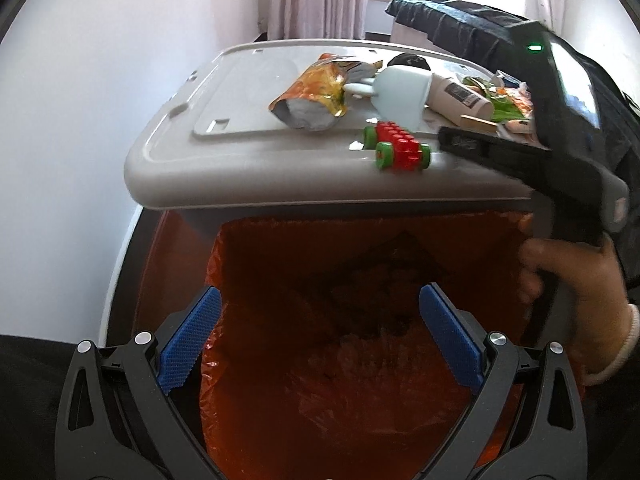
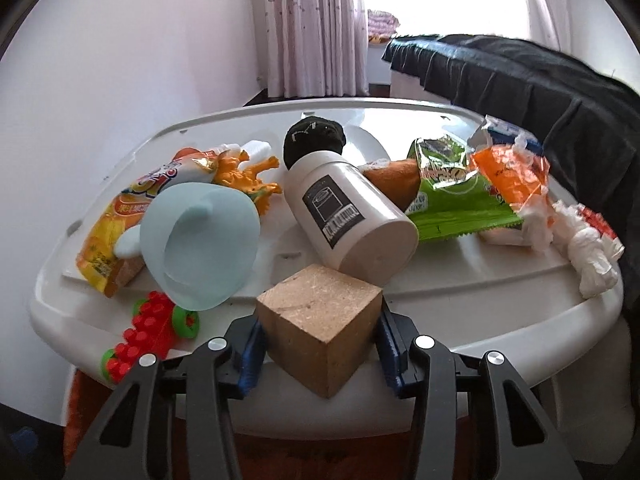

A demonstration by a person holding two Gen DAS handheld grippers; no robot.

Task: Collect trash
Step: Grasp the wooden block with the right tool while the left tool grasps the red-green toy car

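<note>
My right gripper (image 2: 320,350) is shut on a wooden block (image 2: 320,332), held at the near edge of a white bin lid (image 2: 480,292). On the lid lie an orange snack bag (image 2: 116,236), a green wrapper (image 2: 452,196), an orange wrapper (image 2: 508,176), crumpled white tissue (image 2: 584,248) and a white bottle (image 2: 348,216). My left gripper (image 1: 320,344) is open and empty over the orange-lined trash bin (image 1: 340,360). The right gripper also shows in the left wrist view (image 1: 452,140), above the lid (image 1: 224,176).
A light blue cup (image 2: 204,248), a red and green toy (image 2: 156,328), an orange toy dinosaur (image 2: 248,180), a black ball (image 2: 314,136) and a brown plush piece (image 2: 394,180) share the lid. A dark cloth-covered surface (image 2: 540,92) stands behind right. A white wall (image 2: 100,80) is left.
</note>
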